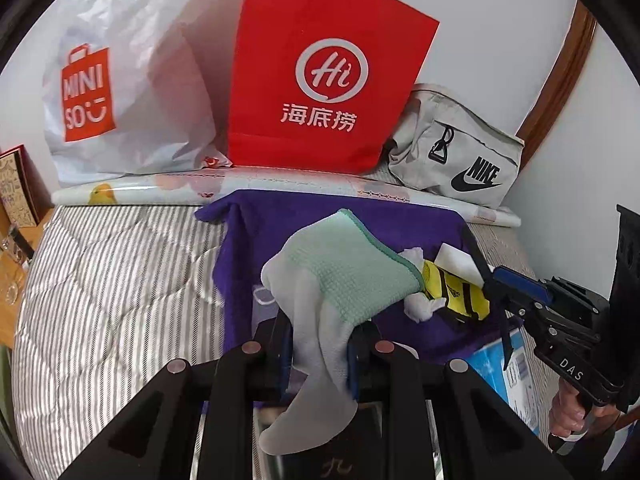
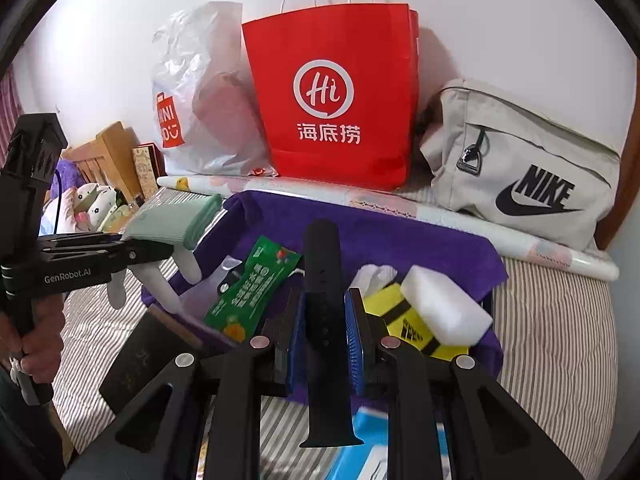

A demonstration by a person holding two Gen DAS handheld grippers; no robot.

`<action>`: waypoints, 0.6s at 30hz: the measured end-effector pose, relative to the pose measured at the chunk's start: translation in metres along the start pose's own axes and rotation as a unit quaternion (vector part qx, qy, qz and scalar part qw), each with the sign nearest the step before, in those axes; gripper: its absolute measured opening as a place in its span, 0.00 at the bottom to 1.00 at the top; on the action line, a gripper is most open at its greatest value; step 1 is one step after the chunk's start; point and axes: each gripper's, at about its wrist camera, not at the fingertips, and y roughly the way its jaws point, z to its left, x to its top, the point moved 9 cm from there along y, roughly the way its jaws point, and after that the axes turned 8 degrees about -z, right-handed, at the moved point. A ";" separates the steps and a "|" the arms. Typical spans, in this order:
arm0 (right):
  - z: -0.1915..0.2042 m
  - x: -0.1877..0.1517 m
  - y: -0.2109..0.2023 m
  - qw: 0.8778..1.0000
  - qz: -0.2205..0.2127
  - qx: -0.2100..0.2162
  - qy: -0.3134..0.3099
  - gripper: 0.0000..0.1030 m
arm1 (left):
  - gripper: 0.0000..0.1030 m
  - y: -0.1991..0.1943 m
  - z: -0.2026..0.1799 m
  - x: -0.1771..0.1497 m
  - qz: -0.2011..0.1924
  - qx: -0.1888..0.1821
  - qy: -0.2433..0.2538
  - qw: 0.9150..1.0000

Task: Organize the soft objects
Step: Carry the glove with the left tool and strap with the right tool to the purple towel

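A red paper bag (image 1: 320, 80) stands against the wall between a white plastic bag (image 1: 132, 92) and a grey pouch (image 1: 460, 152), all on striped bedding (image 1: 104, 280).

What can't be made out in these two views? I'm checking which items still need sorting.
- Contents of the red paper bag and the white plastic bag: hidden by their own walls in both views.
- Blue box: right wrist view, mostly covered by the right gripper and its black watch strap.
- Dark book: left wrist view, hidden behind the left gripper and its glove.
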 end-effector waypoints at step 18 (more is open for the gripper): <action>-0.013 -0.008 0.059 0.998 0.061 0.005 0.008 0.20 | 0.20 0.057 0.000 -0.001 0.063 0.000 0.001 0.998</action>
